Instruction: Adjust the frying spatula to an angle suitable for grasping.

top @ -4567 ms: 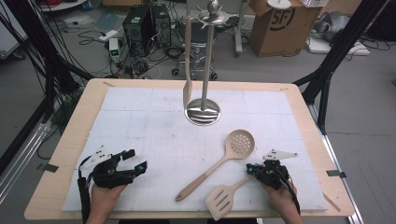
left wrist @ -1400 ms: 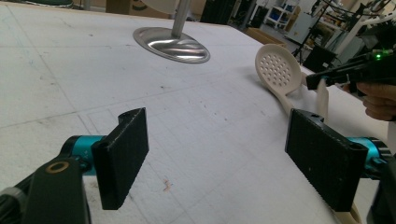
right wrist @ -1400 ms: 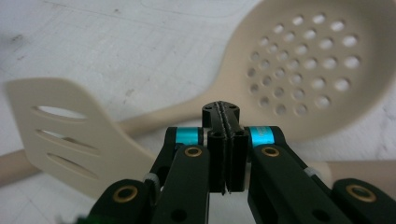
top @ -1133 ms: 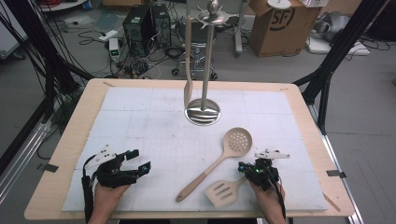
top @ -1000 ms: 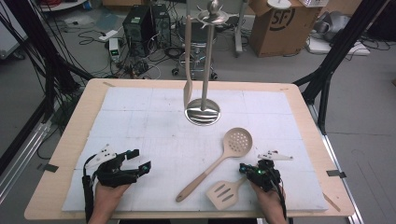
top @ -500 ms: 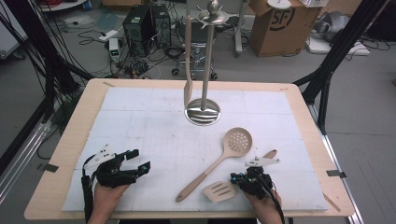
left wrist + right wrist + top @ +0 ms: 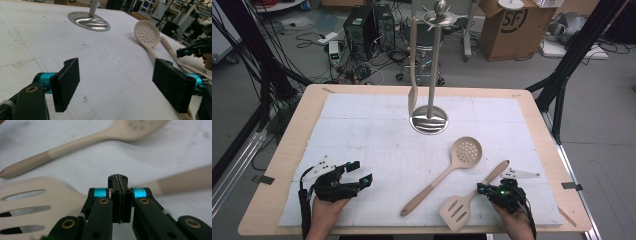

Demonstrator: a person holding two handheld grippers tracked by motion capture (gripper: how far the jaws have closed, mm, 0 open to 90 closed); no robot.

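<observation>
A slotted beige spatula (image 7: 458, 210) lies near the front edge of the white mat, its handle running up and to the right. My right gripper (image 7: 482, 189) is at the spatula's neck, and its jaws are pressed flat together with nothing between them. In the right gripper view the right gripper (image 7: 118, 182) has its tips over the spatula (image 7: 37, 200) where head meets handle. A perforated spoon (image 7: 466, 150) lies diagonally in the middle. My left gripper (image 7: 362, 171) rests at the front left, and in its own view the left gripper (image 7: 118, 85) stands wide open and empty.
A metal utensil stand (image 7: 429, 122) rises at the back middle of the mat, with a beige turner (image 7: 413, 95) hanging from its top. In the left gripper view the stand's base (image 7: 88, 21) and the spoon (image 7: 147, 33) lie ahead. Cardboard boxes and cables are on the floor beyond the table.
My right gripper has shifted left and toward the near edge, uncovering the end of the spatula's handle. The left gripper has stayed where it was.
</observation>
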